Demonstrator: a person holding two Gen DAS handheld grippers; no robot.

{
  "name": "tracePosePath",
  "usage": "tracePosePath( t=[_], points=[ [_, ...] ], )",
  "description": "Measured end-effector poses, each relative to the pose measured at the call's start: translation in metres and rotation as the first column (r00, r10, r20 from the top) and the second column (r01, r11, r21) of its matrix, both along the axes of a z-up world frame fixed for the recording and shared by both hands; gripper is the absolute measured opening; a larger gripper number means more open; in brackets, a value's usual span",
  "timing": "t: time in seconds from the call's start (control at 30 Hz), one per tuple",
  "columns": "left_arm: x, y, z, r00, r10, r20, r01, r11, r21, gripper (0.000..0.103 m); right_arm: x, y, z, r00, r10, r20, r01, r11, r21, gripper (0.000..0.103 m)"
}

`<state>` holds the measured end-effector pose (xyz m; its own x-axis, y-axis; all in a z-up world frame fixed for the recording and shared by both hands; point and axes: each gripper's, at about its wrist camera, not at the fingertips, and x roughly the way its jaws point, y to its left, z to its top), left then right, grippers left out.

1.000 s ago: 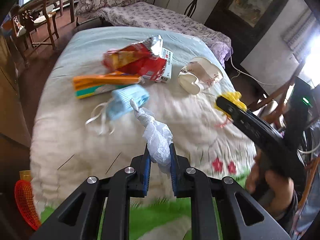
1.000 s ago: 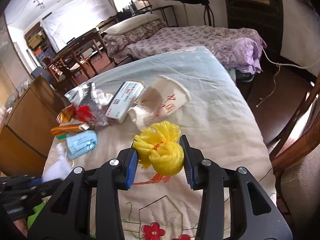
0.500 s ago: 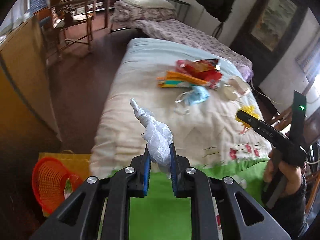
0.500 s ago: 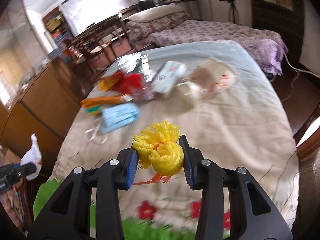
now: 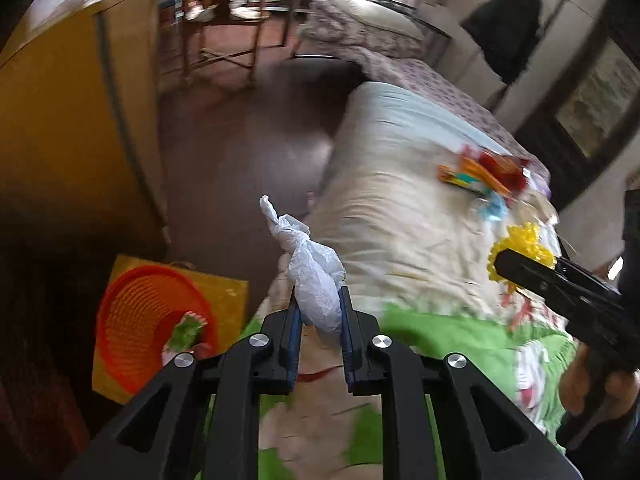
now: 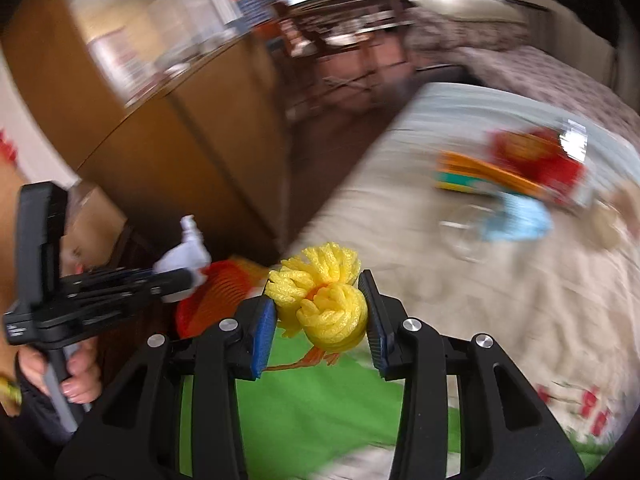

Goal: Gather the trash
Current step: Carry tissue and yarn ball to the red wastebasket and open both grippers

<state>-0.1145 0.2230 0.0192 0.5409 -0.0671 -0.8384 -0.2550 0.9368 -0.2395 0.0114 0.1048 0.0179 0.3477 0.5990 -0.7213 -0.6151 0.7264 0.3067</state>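
A bed [image 5: 384,216] with a cream quilt fills the right side, its near end printed in green with red flowers. Behind it stands a second bed [image 5: 420,76] under a purple patterned cover, with a pillow [image 5: 360,4] at its head. A tall wooden cabinet [image 5: 60,128] lines the left wall. Across the dark floor [image 5: 240,136], what seem to be wooden chairs [image 5: 224,28] blur together. A framed picture [image 5: 596,96] hangs at the far right.

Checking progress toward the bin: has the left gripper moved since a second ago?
Yes. The left gripper, shut on white plastic, swung off the bed toward the orange basket.
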Motion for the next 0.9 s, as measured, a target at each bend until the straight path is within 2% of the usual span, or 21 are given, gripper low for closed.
tracePosePath(
  t=[0.2, 0.33, 0.43, 0.6, 0.73, 0.9],
  points=[
    [-0.025, 0.054, -0.015, 0.992, 0.119, -0.037, -0.119, 0.993, 0.008, 0.017, -0.02, 0.086, 0.008, 0.984, 0.177, -0.022, -0.178, 0.983, -0.034, 0.04],
    [-0.043, 0.086, -0.033, 0.979, 0.192, -0.074, -0.193, 0.981, 0.0, 0.017, -0.037, 0.14, 0.003, 0.965, 0.262, -0.028, -0.263, 0.961, -0.085, 0.04],
    [-0.053, 0.112, -0.051, 0.962, 0.248, -0.114, -0.251, 0.968, -0.01, 0.017, -0.044, 0.171, -0.007, 0.949, 0.306, -0.081, -0.313, 0.945, -0.093, 0.04],
    [-0.068, 0.142, -0.08, 0.936, 0.314, -0.162, -0.32, 0.947, -0.014, 0.017, -0.043, 0.218, -0.038, 0.929, 0.329, -0.171, -0.351, 0.929, -0.114, 0.04],
    [-0.075, 0.159, -0.109, 0.917, 0.338, -0.212, -0.354, 0.934, -0.041, 0.017, -0.047, 0.238, -0.063, 0.919, 0.327, -0.221, -0.36, 0.924, -0.132, 0.04],
    [-0.079, 0.169, -0.129, 0.899, 0.362, -0.246, -0.384, 0.922, -0.046, 0.018, -0.04, 0.253, -0.089, 0.914, 0.293, -0.282, -0.344, 0.927, -0.149, 0.041]
  ],
)
